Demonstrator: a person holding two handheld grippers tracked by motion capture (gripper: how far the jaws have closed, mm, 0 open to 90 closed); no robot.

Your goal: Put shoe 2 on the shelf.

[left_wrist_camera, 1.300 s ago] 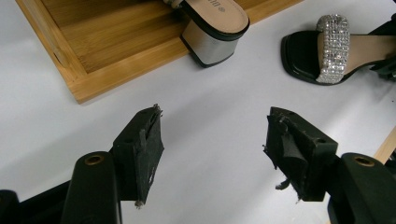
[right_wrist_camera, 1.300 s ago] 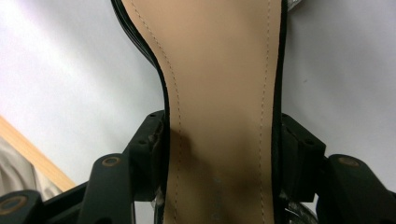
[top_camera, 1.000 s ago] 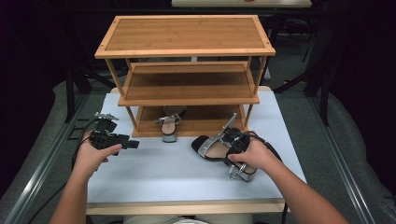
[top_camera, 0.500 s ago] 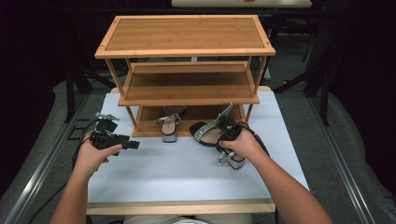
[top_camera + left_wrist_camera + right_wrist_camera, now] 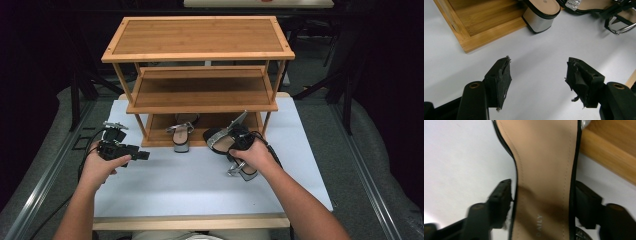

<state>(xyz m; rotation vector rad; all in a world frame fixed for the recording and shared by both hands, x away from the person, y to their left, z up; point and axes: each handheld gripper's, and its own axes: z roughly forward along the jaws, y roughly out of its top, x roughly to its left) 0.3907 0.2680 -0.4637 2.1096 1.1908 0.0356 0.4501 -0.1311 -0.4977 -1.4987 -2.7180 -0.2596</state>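
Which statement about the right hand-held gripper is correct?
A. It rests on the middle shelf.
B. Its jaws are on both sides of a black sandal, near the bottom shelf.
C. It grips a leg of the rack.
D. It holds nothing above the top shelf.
B: in the right gripper view the right hand-held gripper has one jaw on each side of the black sandal, beside the rack's bottom shelf.

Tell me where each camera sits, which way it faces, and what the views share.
High view: above the person's side, looking forward and down at the wooden rack; both forearms enter from below.
Left gripper view: rides the left hand-held gripper, open above the table.
Right gripper view: rides the right hand-held gripper, jaws either side of the held sandal.
Shared: that sandal.
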